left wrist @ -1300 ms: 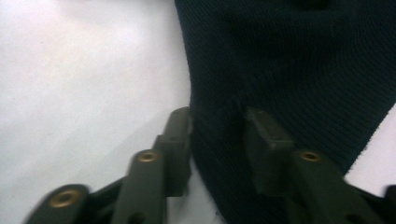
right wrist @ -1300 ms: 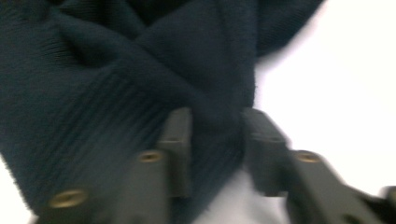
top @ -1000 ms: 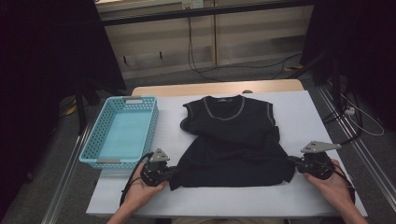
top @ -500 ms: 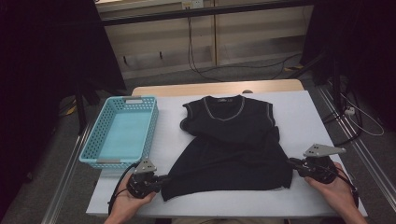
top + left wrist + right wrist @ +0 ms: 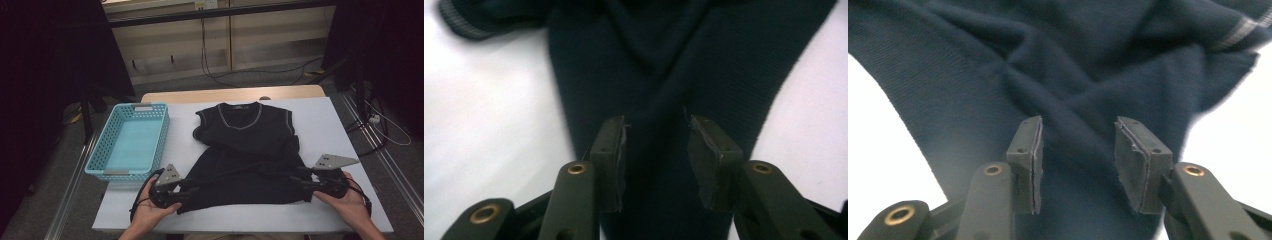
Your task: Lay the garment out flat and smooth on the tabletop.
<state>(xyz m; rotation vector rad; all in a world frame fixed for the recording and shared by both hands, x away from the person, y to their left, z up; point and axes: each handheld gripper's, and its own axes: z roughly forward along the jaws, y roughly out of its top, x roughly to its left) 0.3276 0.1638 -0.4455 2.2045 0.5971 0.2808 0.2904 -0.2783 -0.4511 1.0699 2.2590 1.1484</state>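
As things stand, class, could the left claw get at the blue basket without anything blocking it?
Probably yes. The left claw sits open at the dark vest's lower corner, and the blue basket lies just beyond it on the white table, with nothing between.

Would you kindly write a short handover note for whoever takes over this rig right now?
Left gripper: jaws have just been opening, pads off the cloth at the hem's left corner.
Right gripper: likewise, at the right corner.
Black vest: flat on the white table, collar at the far side, body still creased.
Blue basket: left of the vest.
Done: hem let go.
Left: probably fold and put in the basket.
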